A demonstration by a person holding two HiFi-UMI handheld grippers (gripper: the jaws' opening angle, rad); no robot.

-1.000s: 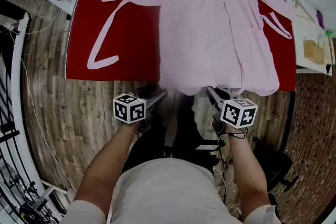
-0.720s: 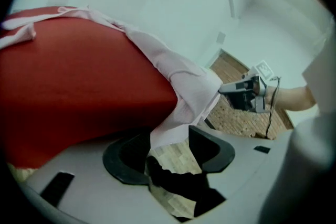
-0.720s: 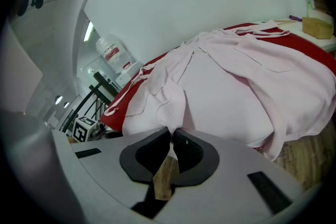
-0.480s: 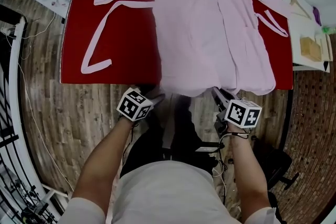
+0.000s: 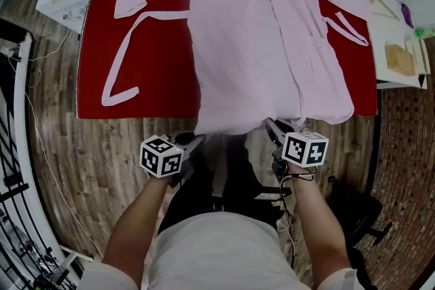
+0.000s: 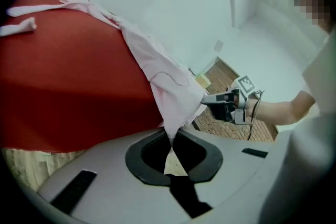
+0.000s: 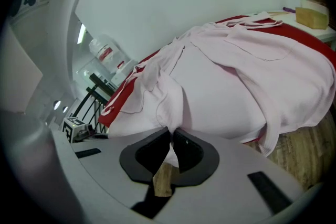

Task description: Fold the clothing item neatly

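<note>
Where laid open across the red tabletop (image 5: 163,64), pink robe (image 5: 238,30) is pinched at its overhanging hem (image 5: 231,124) by left tool (image 6: 171,141), jaws just closed, and right tool (image 7: 171,135); both corners to be raised evenly, cloth kept taut

A pale pink fabric robe (image 5: 258,37) lies spread flat beyond the jaws. Both pairs pinch its near hem, the left gripper (image 6: 169,138) having just closed.

table (image 5: 163,51) left bare (belt (image 5: 119,97) looped), boxes (image 5: 400,58) right

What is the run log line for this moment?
robe: spread on table, hem overhanging | left gripper: shut on hem | right gripper: shut on hem
</note>
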